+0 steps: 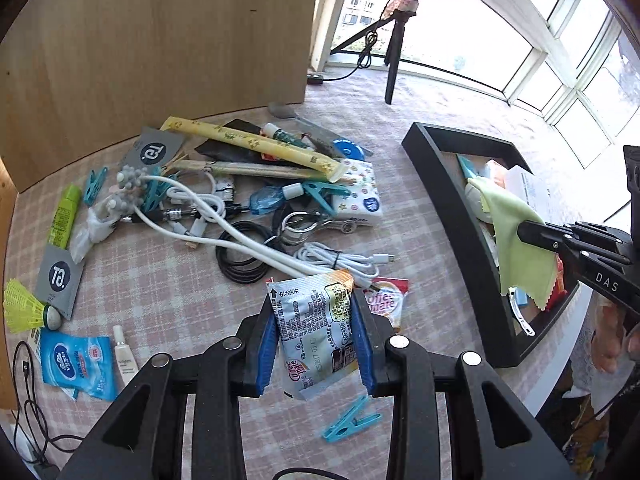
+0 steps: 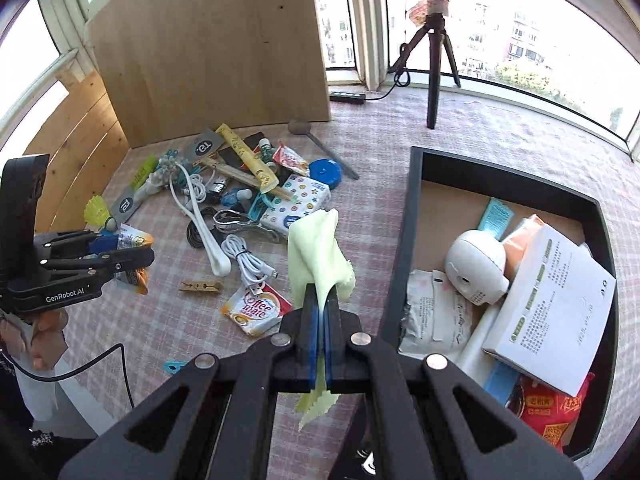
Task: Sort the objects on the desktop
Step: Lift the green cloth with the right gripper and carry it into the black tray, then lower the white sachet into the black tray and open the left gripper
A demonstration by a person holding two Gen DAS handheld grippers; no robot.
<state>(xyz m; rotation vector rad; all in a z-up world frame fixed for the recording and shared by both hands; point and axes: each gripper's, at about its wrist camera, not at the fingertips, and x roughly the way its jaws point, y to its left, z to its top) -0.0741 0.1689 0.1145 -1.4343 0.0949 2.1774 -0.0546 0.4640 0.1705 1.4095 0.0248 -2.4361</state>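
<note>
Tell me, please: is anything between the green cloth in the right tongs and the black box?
Nothing visible. The right tongs hold the green cloth lifted beside the black box; only its near wall must be passed.

Table [image 2: 380, 128] is covered by a pink checked cloth; plywood boards [image 2: 208, 48] are stood behind it; bright windows [image 2: 520, 40] and a ring light on a tripod [image 2: 436, 60] are seen beyond.
</note>
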